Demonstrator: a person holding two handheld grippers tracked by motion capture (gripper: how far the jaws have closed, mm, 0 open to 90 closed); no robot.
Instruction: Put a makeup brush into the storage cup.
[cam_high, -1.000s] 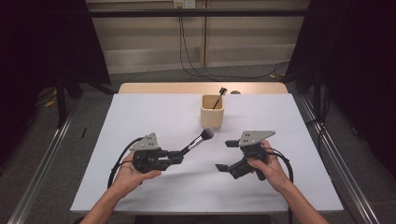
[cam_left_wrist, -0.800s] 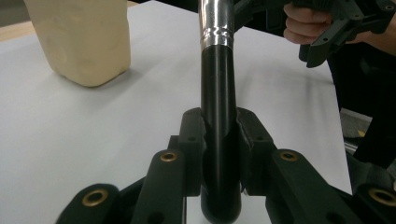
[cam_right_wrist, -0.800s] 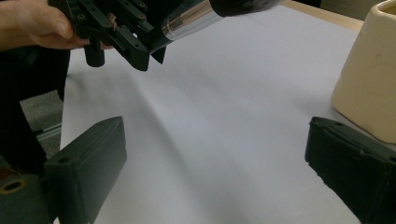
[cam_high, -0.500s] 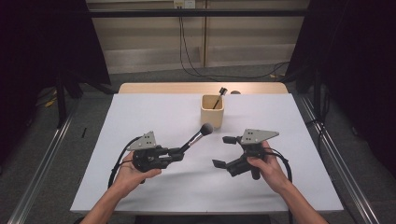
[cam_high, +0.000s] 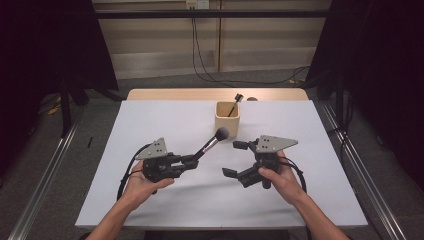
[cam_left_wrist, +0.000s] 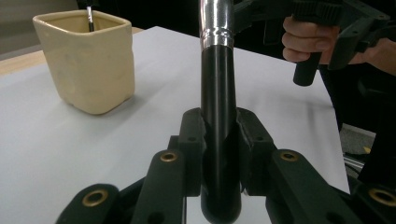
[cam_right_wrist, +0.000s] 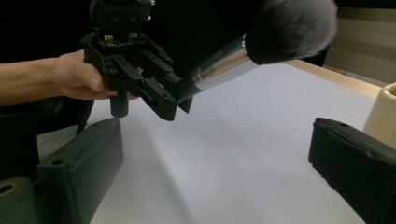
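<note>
Here we see the left hand-held gripper (cam_high: 192, 159) clamped on the black handle of a makeup brush (cam_high: 212, 141), its jaws pressed against either side of the handle, as the left gripper view makes plain (cam_left_wrist: 219, 140). The brush slants up and away from the gripper, clear of the counter (cam_high: 165, 120), with its silver collar above the black handle and its dark, fluffy head at the far end, just short of the cream cup (cam_high: 227, 119). In the right gripper view the brush head (cam_right_wrist: 289, 28) hangs high above the white surface, and the left hand-held gripper (cam_right_wrist: 163, 100) shows beyond it, held in a hand.

The right hand-held gripper (cam_high: 236, 159) sits to the right of the brush, near it but not touching. Its jaws stand wide apart with nothing between them; in its own view we see one jaw low at the left and the other low at the right, with bare white counter between.

The cup stands upright toward the far middle of the counter, and a second, thinner brush (cam_high: 234, 104) leans inside it, its dark tip poking above the rim. In the left gripper view the cup (cam_left_wrist: 88, 60) lies to the left of the held handle, well apart from it.
</note>
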